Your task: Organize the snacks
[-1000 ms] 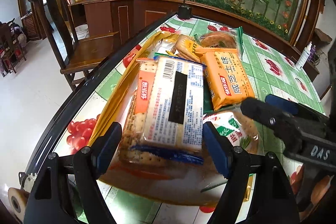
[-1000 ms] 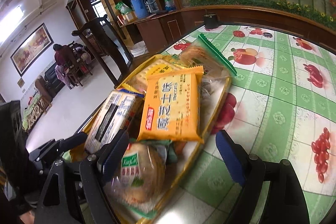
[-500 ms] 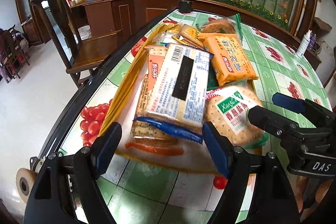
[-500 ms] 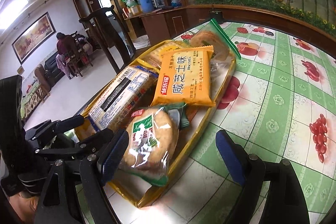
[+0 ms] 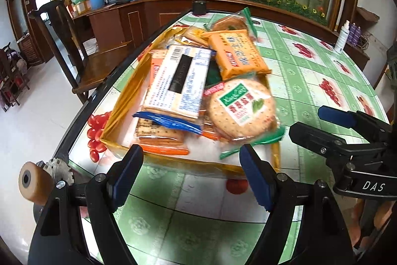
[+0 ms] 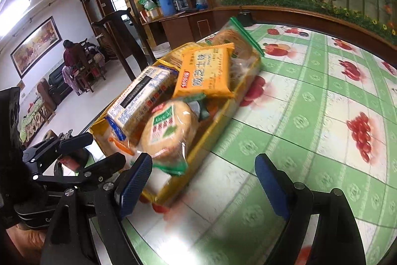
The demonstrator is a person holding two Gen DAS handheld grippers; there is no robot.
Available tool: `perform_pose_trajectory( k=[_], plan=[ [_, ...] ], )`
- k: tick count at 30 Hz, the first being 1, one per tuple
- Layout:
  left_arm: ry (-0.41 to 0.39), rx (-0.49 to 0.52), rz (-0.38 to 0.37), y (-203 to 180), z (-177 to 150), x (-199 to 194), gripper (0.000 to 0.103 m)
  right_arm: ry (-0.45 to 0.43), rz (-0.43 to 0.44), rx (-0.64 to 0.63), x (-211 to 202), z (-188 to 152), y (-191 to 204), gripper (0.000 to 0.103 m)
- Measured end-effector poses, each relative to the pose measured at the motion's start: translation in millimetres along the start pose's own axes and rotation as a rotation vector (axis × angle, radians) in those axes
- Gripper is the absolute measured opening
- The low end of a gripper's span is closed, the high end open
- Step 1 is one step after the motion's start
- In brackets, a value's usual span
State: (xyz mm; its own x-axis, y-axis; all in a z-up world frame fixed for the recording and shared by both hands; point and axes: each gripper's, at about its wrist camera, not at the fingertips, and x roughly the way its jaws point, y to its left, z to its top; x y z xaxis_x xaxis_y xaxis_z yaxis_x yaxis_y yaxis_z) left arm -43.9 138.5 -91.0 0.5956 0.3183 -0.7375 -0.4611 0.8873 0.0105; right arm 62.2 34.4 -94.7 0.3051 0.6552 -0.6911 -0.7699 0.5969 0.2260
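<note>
A shallow golden tray (image 5: 116, 113) (image 6: 206, 140) on the fruit-patterned table holds several snack packs. Among them are a white cracker pack with a barcode (image 5: 178, 81) (image 6: 139, 96), an orange cracker pack (image 5: 235, 56) (image 6: 206, 73) and a round biscuit pack with a green label (image 5: 240, 108) (image 6: 166, 131). My left gripper (image 5: 191, 175) hangs open just short of the tray's near rim, nothing between its fingers. My right gripper (image 6: 203, 180) (image 5: 320, 121) is open too, over bare tablecloth at the tray's near right corner, holding nothing.
The table's dark edge (image 5: 77, 113) runs along the left, with a wooden chair (image 5: 82, 61) beyond it. A wooden counter and glass screen stand at the far end. A white spray bottle (image 5: 341, 37) stands at the far right. A person sits far across the room (image 6: 70, 63).
Both grippers have drawn back toward the near table edge, so the tray now lies wholly ahead of their fingertips. Jaw widths look unchanged. The snacks have stayed put.
</note>
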Motion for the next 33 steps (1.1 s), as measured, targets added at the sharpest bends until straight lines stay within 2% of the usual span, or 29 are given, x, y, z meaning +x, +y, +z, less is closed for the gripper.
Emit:
perform_pose_trajectory(
  k=[17, 25, 33],
  plan=[
    [-0.049, 0.082, -0.040, -44.7, -8.8, -24.9, 0.080, -0.037, -0.056, 0.048, -52.0, -35.3, -27.5, 0.086],
    [-0.119, 0.126, 0.028, -57.7, -13.5, -43.8, 0.080, -0.062, -0.065, 0.059, -68.6, -43.2, -32.6, 0.087],
    [-0.178, 0.101, 0.083, -55.6, -13.7, -63.0, 0.084, -0.102, -0.059, 0.028, -88.7, -40.2, -23.9, 0.087]
  ],
)
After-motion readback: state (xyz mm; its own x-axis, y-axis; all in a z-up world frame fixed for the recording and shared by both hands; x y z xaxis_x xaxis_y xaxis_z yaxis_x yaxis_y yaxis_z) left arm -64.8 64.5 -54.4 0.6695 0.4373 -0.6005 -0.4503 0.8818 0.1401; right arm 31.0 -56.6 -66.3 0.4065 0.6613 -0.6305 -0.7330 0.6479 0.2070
